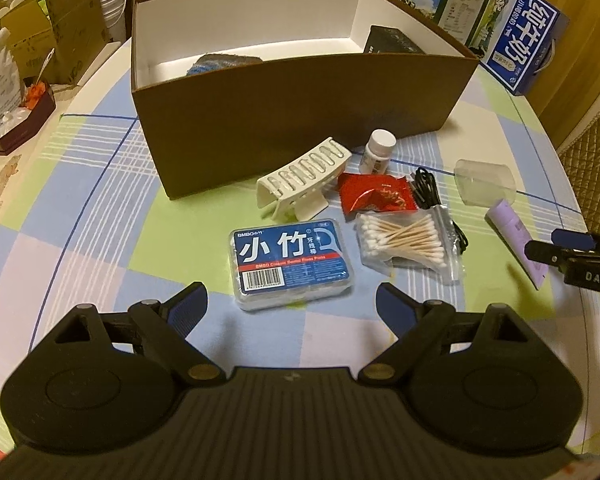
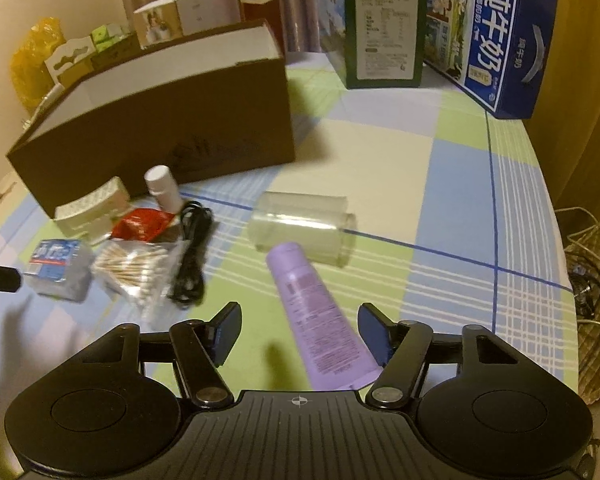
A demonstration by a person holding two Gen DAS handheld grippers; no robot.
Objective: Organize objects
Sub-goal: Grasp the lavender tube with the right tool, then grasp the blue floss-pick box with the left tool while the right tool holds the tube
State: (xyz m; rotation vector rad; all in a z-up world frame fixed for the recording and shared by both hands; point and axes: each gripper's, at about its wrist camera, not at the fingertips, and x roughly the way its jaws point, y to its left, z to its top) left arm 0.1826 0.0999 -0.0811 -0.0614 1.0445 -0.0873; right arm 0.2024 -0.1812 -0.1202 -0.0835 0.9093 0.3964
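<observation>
Left gripper (image 1: 291, 307): jaws wide apart, empty, near side of floss-pick box (image 1: 291, 263) | Right gripper (image 2: 300, 332): jaws spread, lilac tube (image 2: 320, 328) lying between them, ungripped | Brown box (image 1: 300, 120): far on checked cloth (image 1: 99, 200); cotton swabs (image 1: 404, 240), clear cup (image 2: 304, 232) loose nearby.

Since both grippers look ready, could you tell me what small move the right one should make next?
Probably close the right gripper on the purple tube: it is open, the tube already lies between its fingers, and the brown box awaits.
</observation>
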